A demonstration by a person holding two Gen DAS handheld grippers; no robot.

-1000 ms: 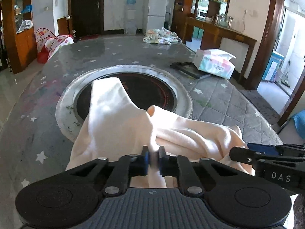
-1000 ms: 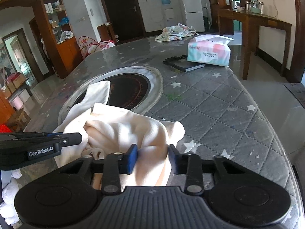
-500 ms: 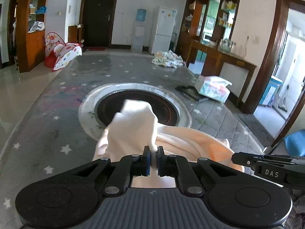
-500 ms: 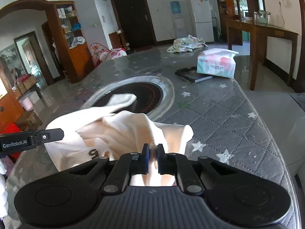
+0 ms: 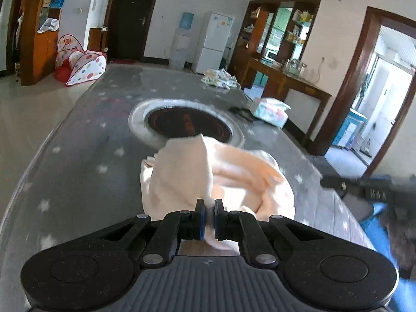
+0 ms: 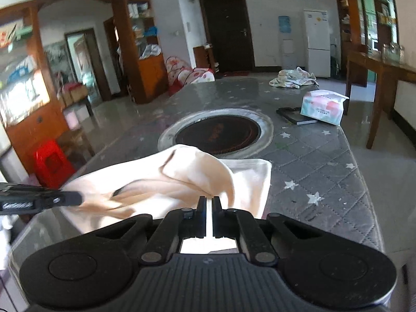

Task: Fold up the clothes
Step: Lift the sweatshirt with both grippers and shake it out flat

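A pale peach garment [image 5: 208, 176] hangs bunched between both grippers above the near end of the grey star-quilted table [image 5: 78, 161]. My left gripper [image 5: 209, 212] is shut on one edge of it. My right gripper [image 6: 209, 202] is shut on another edge of the same garment [image 6: 187, 179]. The right gripper's finger shows at the right of the left wrist view [image 5: 364, 186], and the left one at the left of the right wrist view [image 6: 39, 200]. The garment's lower part is hidden behind the gripper bodies.
A round dark hotplate with a metal ring [image 6: 217, 134] is set in the table's middle. A tissue pack [image 6: 323, 106] and a dark flat book [image 6: 295, 115] lie at the right edge. More crumpled clothes [image 6: 292, 76] lie at the far end. A red stool [image 6: 50, 163] stands left.
Both grippers have risen and lifted the garment off the table. The right gripper, open a second ago, has closed on the cloth. The garment has pulled back off the hotplate.
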